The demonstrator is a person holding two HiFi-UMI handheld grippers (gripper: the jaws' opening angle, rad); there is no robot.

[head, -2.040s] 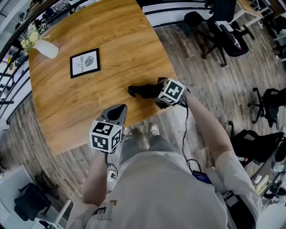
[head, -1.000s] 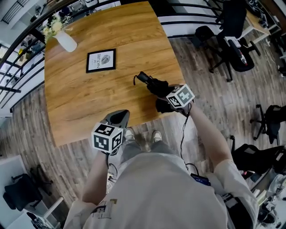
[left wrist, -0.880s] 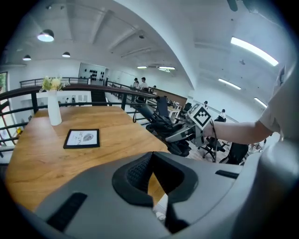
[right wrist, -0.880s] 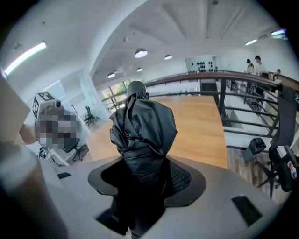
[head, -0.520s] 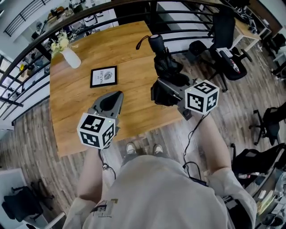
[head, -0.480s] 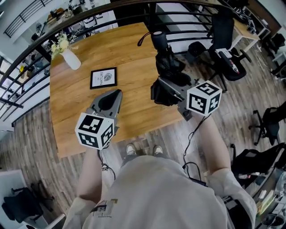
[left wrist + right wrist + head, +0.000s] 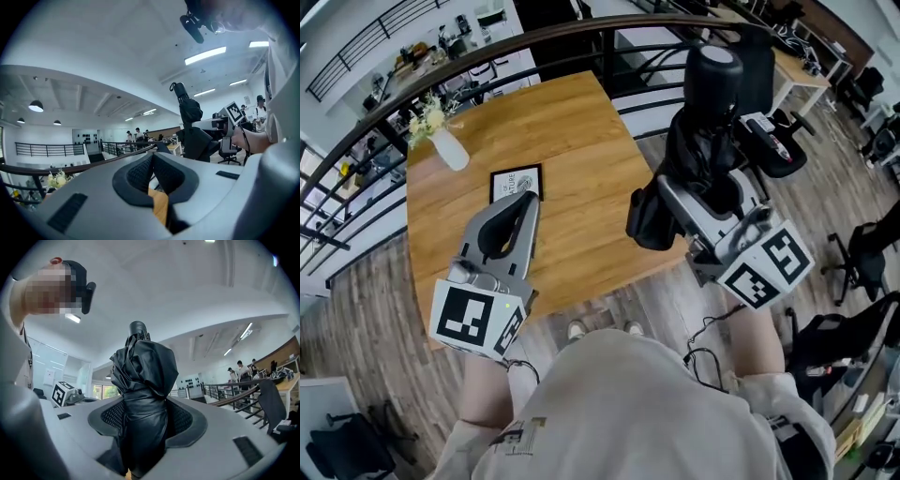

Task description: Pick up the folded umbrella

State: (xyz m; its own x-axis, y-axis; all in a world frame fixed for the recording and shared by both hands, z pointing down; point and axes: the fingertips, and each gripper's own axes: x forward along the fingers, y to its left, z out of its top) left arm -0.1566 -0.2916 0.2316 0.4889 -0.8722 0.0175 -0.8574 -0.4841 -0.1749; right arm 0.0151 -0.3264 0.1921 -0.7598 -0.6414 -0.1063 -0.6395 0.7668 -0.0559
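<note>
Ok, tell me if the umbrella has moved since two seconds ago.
Yes. The umbrella lay at the near edge of the table; now it is lifted off it, upright, in the right gripper.

The left gripper [image 7: 153, 165] has its jaws closed together, empty, with a strip of wooden counter [image 7: 160, 209] showing below. To the right, the right gripper [image 7: 202, 125] holds a black folded umbrella [image 7: 189, 110] upright beneath ceiling lights [image 7: 205, 55].

Creased black cloth with a faint sheen on the umbrella [image 7: 143, 380]; smooth, grainy wood tabletop [image 7: 572, 159]; matt grey plastic left tool [image 7: 152, 176] and right tool [image 7: 145, 418], textured black pads [image 7: 182, 420].
</note>
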